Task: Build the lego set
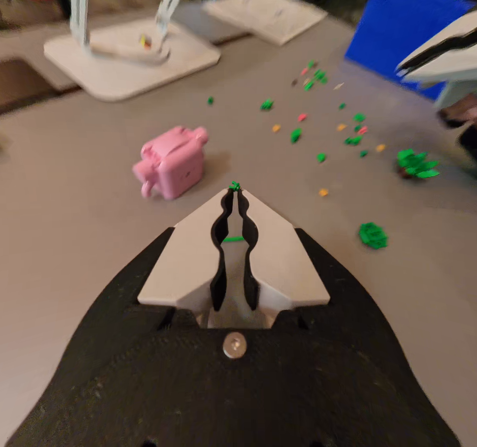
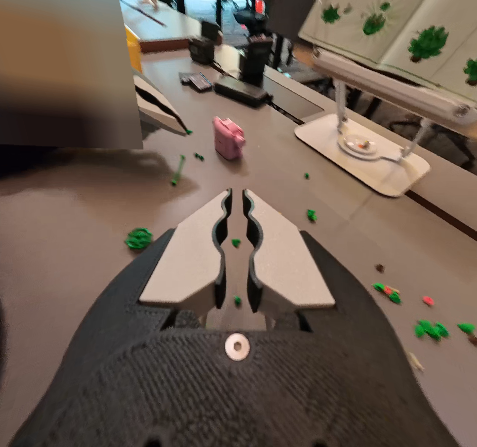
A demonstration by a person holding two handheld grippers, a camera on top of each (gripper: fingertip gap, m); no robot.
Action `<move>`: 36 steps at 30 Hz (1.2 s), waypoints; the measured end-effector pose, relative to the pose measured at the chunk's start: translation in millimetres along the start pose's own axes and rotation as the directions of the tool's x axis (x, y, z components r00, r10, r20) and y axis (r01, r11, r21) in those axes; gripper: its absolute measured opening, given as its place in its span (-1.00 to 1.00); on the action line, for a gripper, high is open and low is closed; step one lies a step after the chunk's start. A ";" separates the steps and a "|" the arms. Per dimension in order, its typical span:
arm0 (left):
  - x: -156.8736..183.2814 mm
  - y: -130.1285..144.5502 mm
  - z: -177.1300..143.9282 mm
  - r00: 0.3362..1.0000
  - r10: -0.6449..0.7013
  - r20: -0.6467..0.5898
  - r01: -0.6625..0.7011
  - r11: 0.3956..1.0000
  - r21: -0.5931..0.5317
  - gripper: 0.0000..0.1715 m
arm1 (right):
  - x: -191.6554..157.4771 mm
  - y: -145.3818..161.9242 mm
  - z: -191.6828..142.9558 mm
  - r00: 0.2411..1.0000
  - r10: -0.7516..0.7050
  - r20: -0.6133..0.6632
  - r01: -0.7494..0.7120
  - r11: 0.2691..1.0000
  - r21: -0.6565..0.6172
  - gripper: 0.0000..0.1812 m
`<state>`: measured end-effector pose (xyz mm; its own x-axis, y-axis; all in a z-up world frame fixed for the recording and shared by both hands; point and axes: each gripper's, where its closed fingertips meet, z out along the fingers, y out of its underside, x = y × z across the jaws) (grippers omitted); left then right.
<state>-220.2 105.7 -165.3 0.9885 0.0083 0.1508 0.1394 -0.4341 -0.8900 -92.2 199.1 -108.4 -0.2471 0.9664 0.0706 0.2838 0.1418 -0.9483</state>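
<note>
Left claw [image 1: 235, 189] pinching tiny green piece [image 1: 235, 185] at its tips, held above grey table [image 1: 77, 202]. Right claw [image 2: 237, 192] narrow, a slim gap, nothing in it. Green stick [image 2: 178, 169] lying ahead-left of right claw, long axis running roughly away, prob. nearer left claw. Leafy clump [image 2: 138, 238] just left of right claw. Pink box [image 2: 228, 138] beyond.
</note>
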 end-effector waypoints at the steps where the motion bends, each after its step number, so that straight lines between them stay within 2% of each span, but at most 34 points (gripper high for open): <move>1: 11.0 -13.3 -3.3 0.999 0.044 -0.018 -0.042 0.996 0.077 -1.00 | -11.9 -8.6 1.2 0.998 0.025 0.049 -0.027 0.999 0.043 -0.93; 4: 42.6 -38.1 -9.1 0.987 0.159 -0.006 -0.153 0.959 0.238 -1.00 | -46.4 -30.3 5.2 0.964 0.148 0.223 -0.182 0.973 0.142 -0.87; 6: 64.8 -44.3 -8.0 0.978 0.208 -0.011 -0.196 0.937 0.288 -1.00 | -62.1 -34.1 10.8 0.918 0.237 0.317 -0.292 0.947 0.137 -0.79; 10: 104.1 -53.4 -7.7 0.968 0.248 -0.040 -0.215 0.900 0.379 -1.00 | -69.9 -28.4 22.5 0.842 0.381 0.383 -0.446 0.890 0.093 -0.74; 15: 123.2 -58.7 -12.1 0.935 0.351 0.048 -0.337 0.841 0.423 -1.00 | -74.2 -31.7 23.0 0.712 0.503 0.490 -0.600 0.798 0.054 -0.82; 25: 132.1 -57.1 -11.1 0.900 0.419 0.116 -0.427 0.801 0.419 -1.00 | -79.8 -34.7 23.2 0.642 0.538 0.546 -0.658 0.752 0.034 -0.94; 36: 134.2 -54.5 -11.4 0.887 0.447 0.119 -0.453 0.787 0.419 -1.00 | -79.2 -33.8 21.6 0.639 0.534 0.554 -0.657 0.754 0.030 -1.00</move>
<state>-95.8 120.2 -91.6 0.9458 -0.0795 -0.3149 -0.3133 0.0321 -0.9491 -102.3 113.1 -88.6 -0.5191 0.5744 -0.6329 0.3483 -0.5340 -0.7704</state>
